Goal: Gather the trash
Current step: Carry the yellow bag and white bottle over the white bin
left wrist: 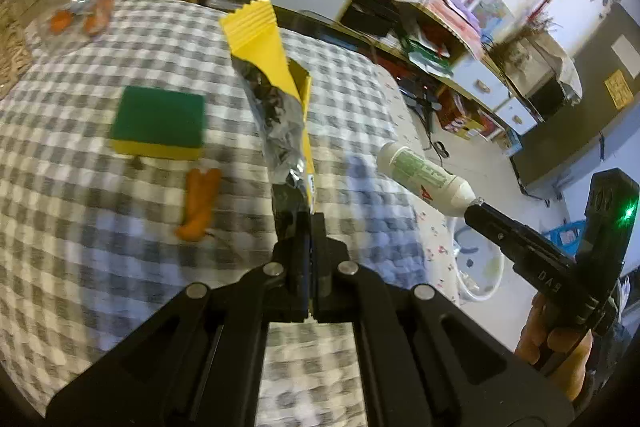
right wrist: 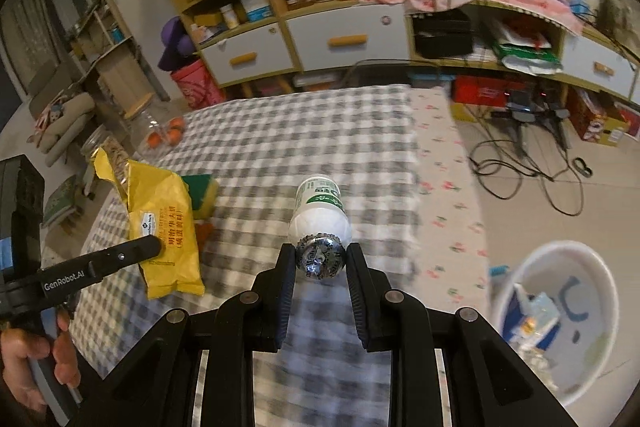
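Sponge and orange scrap litter checkered tablecloth.

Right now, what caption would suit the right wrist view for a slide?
Right gripper holds a small white bottle by its foil cap above the checked tablecloth, near a white bin.

wrapper: yellow outside, silver inside
bottle: white, green label, silver foil cap
sponge: green top, yellow base
cloth: grey-white check
bin: white
drawers: pale grey, yellow handles
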